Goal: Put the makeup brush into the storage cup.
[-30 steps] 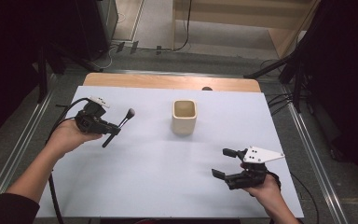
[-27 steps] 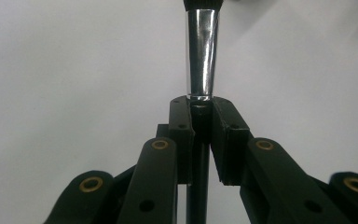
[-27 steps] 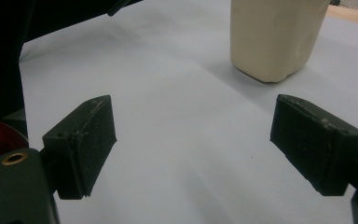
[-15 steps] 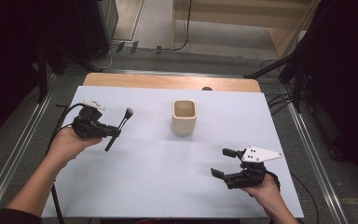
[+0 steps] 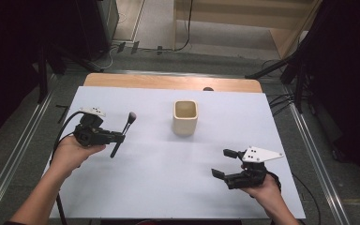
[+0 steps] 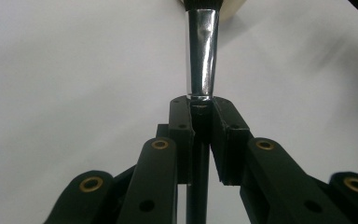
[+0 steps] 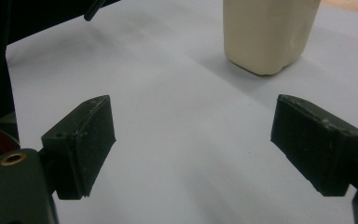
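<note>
Two grippers in play, one busy. Far left, the left gripper (image 5: 118, 137) is clamped on a makeup brush (image 5: 123, 133), jaws tight on the black handle just below the chrome ferrule (image 6: 202, 56). Brush is off the table, tilted, bristle head up and toward the beige cup (image 5: 185, 117), tail end hanging down toward the person. Cup stands upright mid-table on the white sheet (image 5: 159, 178), mouth open, well apart from the brush tip.

Right side: right gripper (image 5: 229, 162) sits low near the table's front edge w/ jaws wide apart, nothing between them; cup is ahead of it in the right gripper view (image 7: 268, 32).

Risks, as I judge it: grip is on a thin round handle, so the brush could pivot or slip in the pads if swung fast. Cup looks light & nobody is steadying it, so a brush end catching the rim could tip or shove it. Coming in too flat would miss the mouth.
</note>
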A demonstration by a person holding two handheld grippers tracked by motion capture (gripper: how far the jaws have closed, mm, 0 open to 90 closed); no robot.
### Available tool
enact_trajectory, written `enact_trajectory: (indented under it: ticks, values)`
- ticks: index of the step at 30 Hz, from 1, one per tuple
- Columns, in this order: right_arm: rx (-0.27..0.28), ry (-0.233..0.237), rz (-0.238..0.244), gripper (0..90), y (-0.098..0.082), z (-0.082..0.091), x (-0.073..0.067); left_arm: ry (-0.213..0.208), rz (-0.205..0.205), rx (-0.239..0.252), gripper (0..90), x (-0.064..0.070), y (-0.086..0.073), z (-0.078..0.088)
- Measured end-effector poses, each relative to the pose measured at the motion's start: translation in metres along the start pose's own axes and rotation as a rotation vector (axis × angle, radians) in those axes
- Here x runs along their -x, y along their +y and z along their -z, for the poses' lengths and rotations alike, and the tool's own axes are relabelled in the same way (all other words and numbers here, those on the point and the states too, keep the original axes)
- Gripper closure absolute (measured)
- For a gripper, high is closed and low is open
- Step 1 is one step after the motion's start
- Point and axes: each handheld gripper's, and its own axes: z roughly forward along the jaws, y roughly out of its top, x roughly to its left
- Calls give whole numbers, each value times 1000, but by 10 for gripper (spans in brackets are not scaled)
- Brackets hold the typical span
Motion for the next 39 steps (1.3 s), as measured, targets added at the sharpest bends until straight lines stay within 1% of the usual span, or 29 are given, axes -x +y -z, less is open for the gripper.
enact_trajectory:
  ticks: [3,6,12,13,14,17,23,25,29,32,39]
  values:
    - [0,-2,-9,142,0,-1,0,-1,4,8,801,5,-2,-1]
    - [-1,-5,-13,142,1,-1,-1,-3,-3,6,802,10,-4,-2]
    - [-8,-3,-14,138,2,-3,-2,-23,-11,25,801,23,-5,-4]
    - [-14,-6,-22,138,2,-3,-3,-26,-15,28,801,25,-5,-5]
    - [-16,-7,-24,138,2,-4,-3,-36,-12,33,801,27,-5,-5]
    - [-18,-6,-38,138,3,-5,-3,-48,-9,41,802,32,-7,-8]
    - [-21,3,-38,138,5,-8,-5,-61,-11,38,801,40,-11,-12]
    - [-22,5,-49,138,6,-9,-6,-70,-9,40,801,42,-13,-14]
    - [-23,7,-41,138,8,-11,-8,-78,-14,39,801,48,-16,-17]
    - [-25,10,-42,139,10,-13,-9,-83,-26,41,801,52,-17,-18]
    - [-21,15,-39,141,13,-17,-13,-99,-31,56,802,62,-18,-19]
